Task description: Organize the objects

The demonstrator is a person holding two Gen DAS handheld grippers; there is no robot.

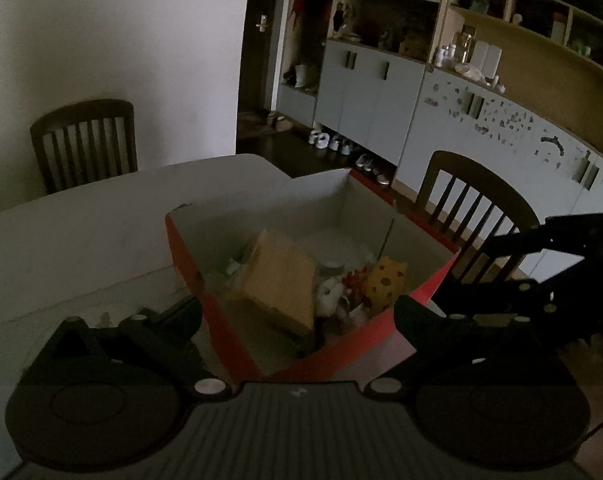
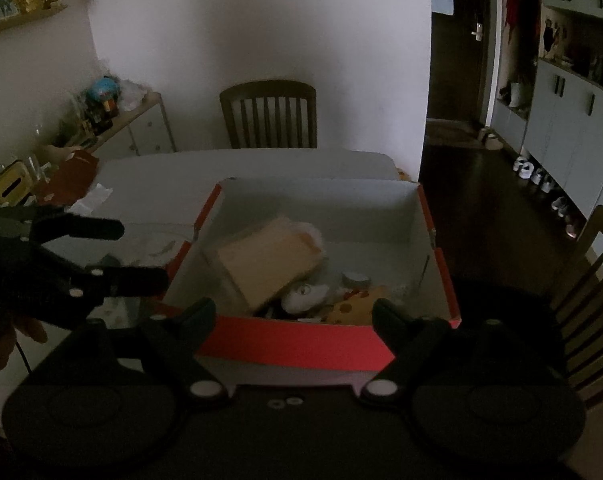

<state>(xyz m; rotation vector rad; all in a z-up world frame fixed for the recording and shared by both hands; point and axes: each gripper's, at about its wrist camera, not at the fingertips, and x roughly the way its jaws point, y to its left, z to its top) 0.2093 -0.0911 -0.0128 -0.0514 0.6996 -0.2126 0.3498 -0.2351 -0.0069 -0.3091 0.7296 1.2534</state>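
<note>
Both tongs, left tongs (image 1: 297, 312) and right tongs (image 2: 293, 316), gape apart, empty, just short of the red box (image 2: 297, 346) on the table (image 2: 261, 160). Ahead of them a tan sponge (image 2: 267, 260), spotted yellow toy (image 1: 383, 280) and small white items already lie inside. Judged nearly done; loose clutter remains far left of the right tongs.

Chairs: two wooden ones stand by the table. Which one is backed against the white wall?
The slat-backed chair at the table's far side; the other chair stands toward the cabinets.

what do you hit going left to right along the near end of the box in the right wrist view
tan flat box → white round item → small metal tin → yellow spotted toy, all inside the red box.
</note>
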